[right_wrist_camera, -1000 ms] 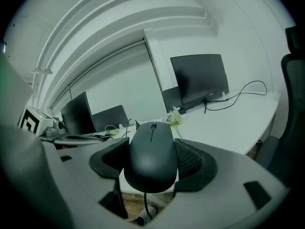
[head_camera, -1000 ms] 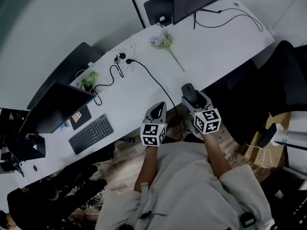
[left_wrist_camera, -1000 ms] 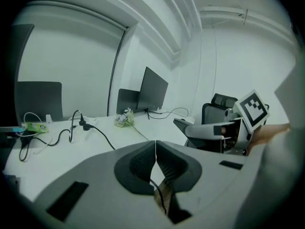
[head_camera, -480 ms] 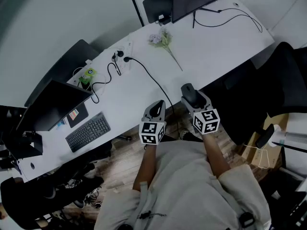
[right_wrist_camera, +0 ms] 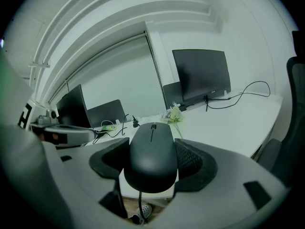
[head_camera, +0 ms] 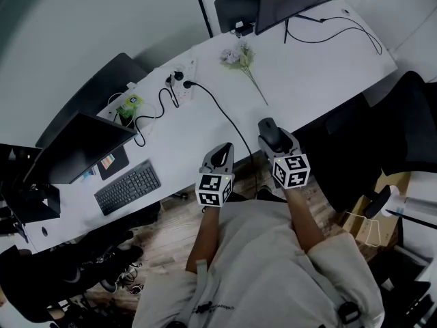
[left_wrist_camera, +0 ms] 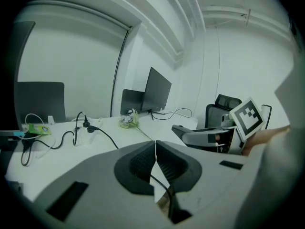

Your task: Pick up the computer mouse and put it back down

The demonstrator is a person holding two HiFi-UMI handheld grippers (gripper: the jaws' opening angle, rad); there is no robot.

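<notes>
Right tool (right_wrist_camera: 152,165) is gripping the black computer mouse (right_wrist_camera: 152,149), pads pressing on both flanks. The mouse is sitting square between the jaws, nose pointing ahead, its cable (right_wrist_camera: 139,200) hanging beneath the tool. Left tool (left_wrist_camera: 155,162) is closed on nothing, off to the side. The mouse is hanging over the near edge of the white worktop (right_wrist_camera: 233,123), probably clear of it, though that is hard to tell. For a clean set-down: carrying it further in from the edge, lowering level, leaving the cable slack, opening only once the base is resting.
</notes>
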